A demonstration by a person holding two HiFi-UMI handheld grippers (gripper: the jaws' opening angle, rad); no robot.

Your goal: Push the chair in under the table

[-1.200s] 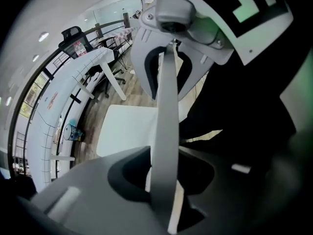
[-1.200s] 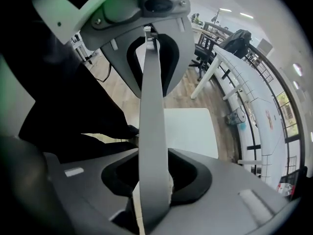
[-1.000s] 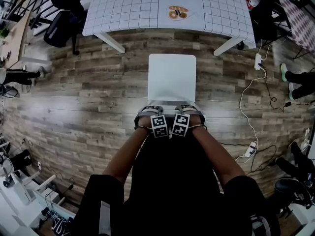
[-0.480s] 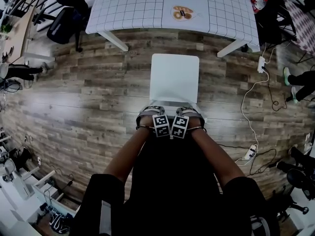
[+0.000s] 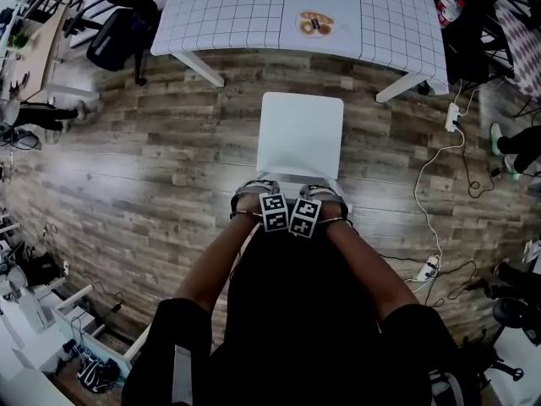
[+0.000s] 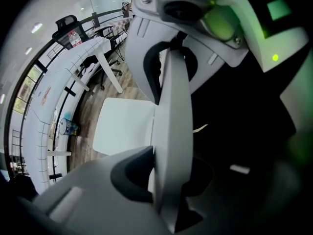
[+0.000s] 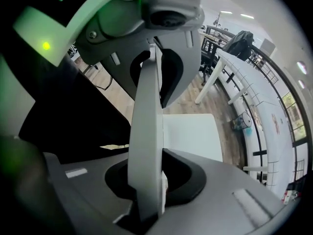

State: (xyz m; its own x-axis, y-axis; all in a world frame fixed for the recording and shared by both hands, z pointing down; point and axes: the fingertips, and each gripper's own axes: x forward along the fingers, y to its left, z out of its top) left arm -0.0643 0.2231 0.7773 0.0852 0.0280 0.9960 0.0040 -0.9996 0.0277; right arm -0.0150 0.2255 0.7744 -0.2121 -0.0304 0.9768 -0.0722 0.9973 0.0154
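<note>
A white chair stands on the wood floor, its seat [image 5: 300,134] facing the table [image 5: 237,15] with a gap of bare floor between them. My left gripper [image 5: 256,194] and right gripper [image 5: 319,194] sit side by side on the top edge of the chair's backrest, pointing down. In the left gripper view the backrest [image 6: 173,111] runs between the jaws, which grip it, with the seat [image 6: 122,126] beyond. In the right gripper view the backrest [image 7: 146,111] fills the slot while the jaws are closing onto it.
The table carries a gridded cloth and a small plate of food [image 5: 315,24]. A dark office chair [image 5: 110,36] stands at the far left. Cables and a power strip [image 5: 452,117] lie on the floor at the right, near a person's foot [image 5: 499,138].
Both grippers have stayed on the backrest's top edge. The chair keeps the same gap to the table. Only the head view has shifted a little.
</note>
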